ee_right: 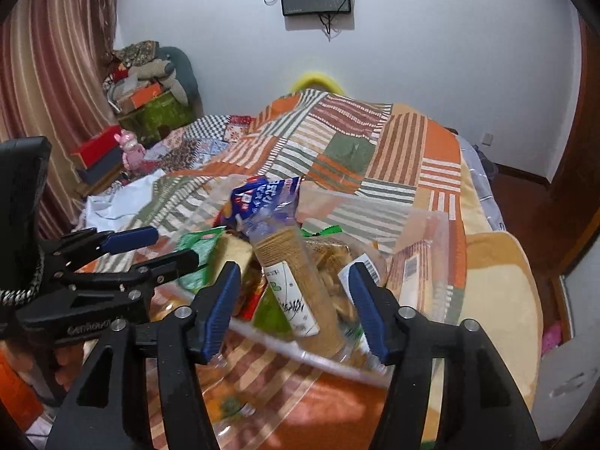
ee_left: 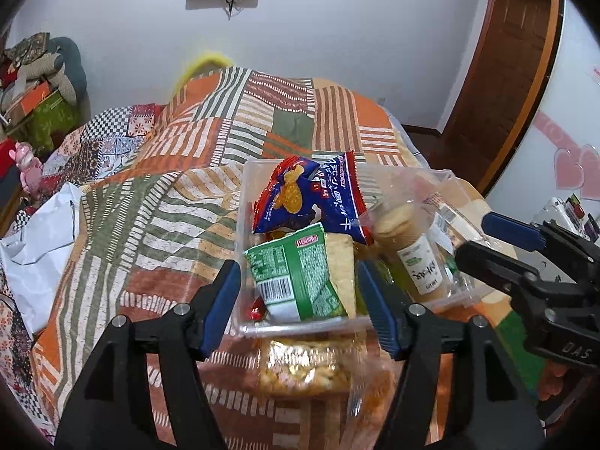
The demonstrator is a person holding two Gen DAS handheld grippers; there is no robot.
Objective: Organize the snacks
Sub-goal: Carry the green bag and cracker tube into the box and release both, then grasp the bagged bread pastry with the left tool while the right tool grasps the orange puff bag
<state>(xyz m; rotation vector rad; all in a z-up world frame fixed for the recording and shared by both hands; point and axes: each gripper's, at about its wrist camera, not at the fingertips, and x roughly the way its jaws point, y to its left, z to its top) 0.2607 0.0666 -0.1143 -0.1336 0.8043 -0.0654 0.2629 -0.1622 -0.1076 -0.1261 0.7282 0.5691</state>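
A clear plastic bin sits on the bed, filled with snacks. Inside lie a blue-and-red cracker packet, a green cake packet and a tan biscuit sleeve with a white label. My left gripper is open at the bin's near rim, and the green packet shows between its pads untouched. In the right wrist view my right gripper is open too, with the biscuit sleeve in the gap and daylight on both sides. A clear bag of yellow snacks lies outside the bin, under the left gripper.
The bed wears an orange, green and white patchwork cover. White plastic lies at its left edge. Boxes and clutter crowd the far left corner, with a wooden door to the right. Each gripper shows at the edge of the other's view.
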